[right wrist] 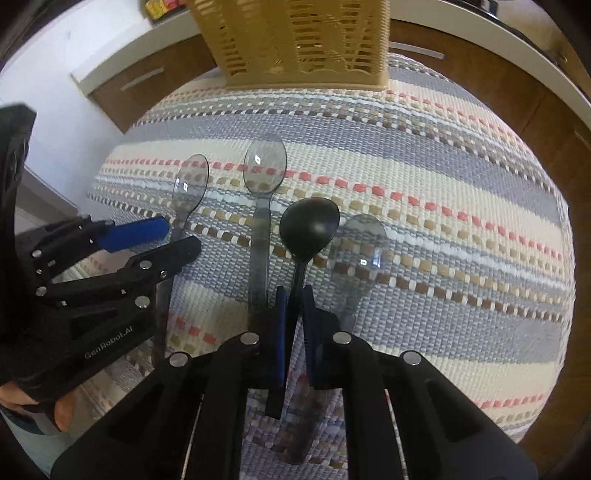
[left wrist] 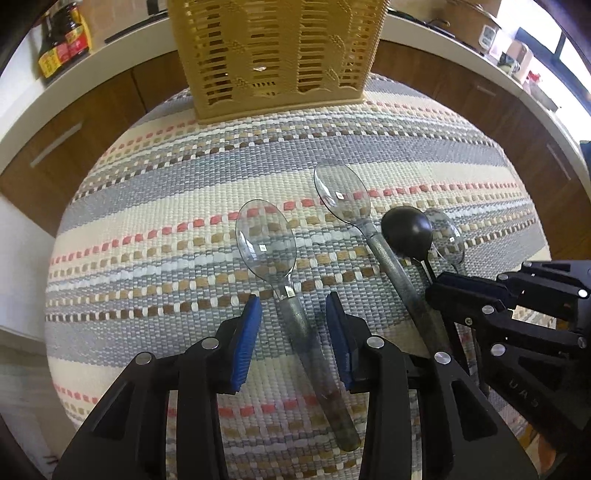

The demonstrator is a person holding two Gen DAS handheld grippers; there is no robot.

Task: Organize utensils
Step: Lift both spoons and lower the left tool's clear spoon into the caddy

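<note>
Four spoons lie side by side on a striped woven mat [left wrist: 166, 192], bowls toward a tan slatted utensil holder [left wrist: 277, 55] at the mat's far edge. My left gripper [left wrist: 293, 301] straddles the handle of the leftmost clear spoon [left wrist: 266, 240]; its blue pads [left wrist: 247, 339] stand off the handle on both sides, so it is open. My right gripper [right wrist: 294, 291] is shut on the thin handle of the black spoon [right wrist: 308, 225], which rests on the mat. A second clear spoon [left wrist: 341, 195] lies between the two. Another clear spoon [right wrist: 360, 251] lies right of the black one.
Wooden cabinet fronts [left wrist: 92, 122] and a white counter [left wrist: 33, 107] curve behind the mat. Dark sauce bottles [left wrist: 62, 40] stand on the counter at the left and a pot [left wrist: 472, 18] at the right. A person's hand [right wrist: 55, 410] holds the left gripper [right wrist: 181, 234].
</note>
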